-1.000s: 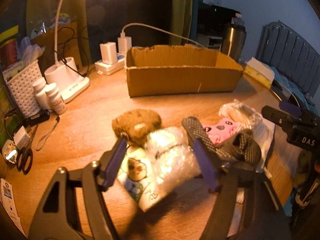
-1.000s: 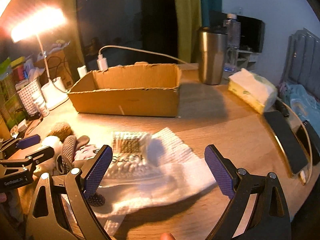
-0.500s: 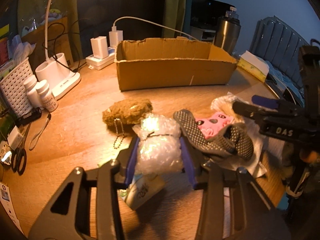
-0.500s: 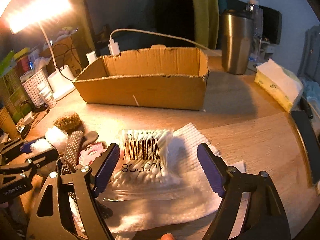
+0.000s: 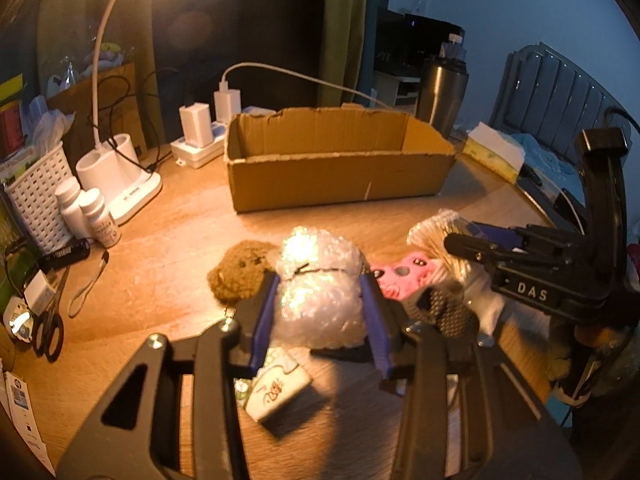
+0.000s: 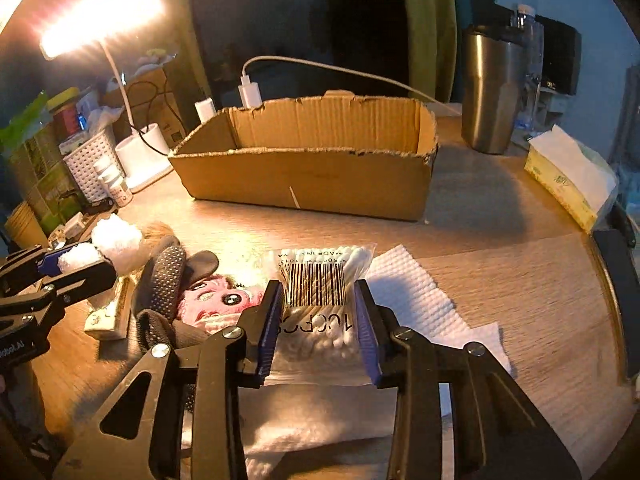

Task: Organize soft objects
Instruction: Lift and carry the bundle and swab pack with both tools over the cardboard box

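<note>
Left gripper (image 5: 320, 312) clamped on bubble-wrap bundle (image 5: 320, 280), lifted off the table it seems, right gripper (image 6: 318, 320) clamped on slick cotton-swab bag (image 6: 320, 300) atop white cloth (image 6: 420, 312), cardboard box (image 6: 308, 184) empty behind; bag may slip out mid-carry.

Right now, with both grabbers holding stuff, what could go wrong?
1. The left gripper squeezes a slippery bubble wrap bundle; it might pop out on the way to the cardboard box.
2. The right gripper pinches a thin bag of cotton swabs lying on a paper towel; the towel could drag along.
</note>
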A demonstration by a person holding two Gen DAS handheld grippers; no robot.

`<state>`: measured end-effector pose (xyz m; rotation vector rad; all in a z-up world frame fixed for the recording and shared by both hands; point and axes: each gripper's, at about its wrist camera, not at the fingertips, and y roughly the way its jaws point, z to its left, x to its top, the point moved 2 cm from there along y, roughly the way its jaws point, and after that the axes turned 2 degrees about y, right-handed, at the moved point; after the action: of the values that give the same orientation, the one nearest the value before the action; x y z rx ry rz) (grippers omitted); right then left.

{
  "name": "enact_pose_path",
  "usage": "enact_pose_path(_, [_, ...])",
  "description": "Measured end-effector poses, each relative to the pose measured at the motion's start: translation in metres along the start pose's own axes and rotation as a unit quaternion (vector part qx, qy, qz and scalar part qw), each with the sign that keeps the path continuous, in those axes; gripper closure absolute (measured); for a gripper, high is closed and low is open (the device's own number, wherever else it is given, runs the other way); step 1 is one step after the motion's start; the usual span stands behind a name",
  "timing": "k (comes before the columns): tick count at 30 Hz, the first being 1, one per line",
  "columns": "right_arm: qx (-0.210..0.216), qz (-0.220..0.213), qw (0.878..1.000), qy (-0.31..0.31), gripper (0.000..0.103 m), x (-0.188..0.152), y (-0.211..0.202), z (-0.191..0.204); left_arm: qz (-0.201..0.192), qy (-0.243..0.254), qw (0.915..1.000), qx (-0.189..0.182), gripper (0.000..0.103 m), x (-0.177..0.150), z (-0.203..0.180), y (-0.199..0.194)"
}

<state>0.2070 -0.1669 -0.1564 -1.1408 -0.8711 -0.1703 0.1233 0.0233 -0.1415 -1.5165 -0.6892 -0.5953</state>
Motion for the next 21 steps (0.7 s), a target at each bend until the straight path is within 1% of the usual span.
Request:
enact_pose_path(8, [0.004, -0.040, 0.999, -0.001, 0.066, 0.010, -0.032, -0.006, -0.023, 0.009, 0.9997, -0.001, 0.061, 0.015, -0.011, -0.014])
enact_pose_path(17, [0.003, -0.075, 0.997, -0.002, 0.066, 0.022, -0.063, -0.009, -0.044, 0.013, 0.9989, 0.004, 0.061, 0.028, -0.015, -0.031])
enact_pose_path(21, [0.000, -0.088, 0.996, -0.003, 0.066, 0.028, -0.072, -0.011, -0.067, 0.011, 0.9977, 0.006, 0.061, 0.036, -0.016, -0.040])
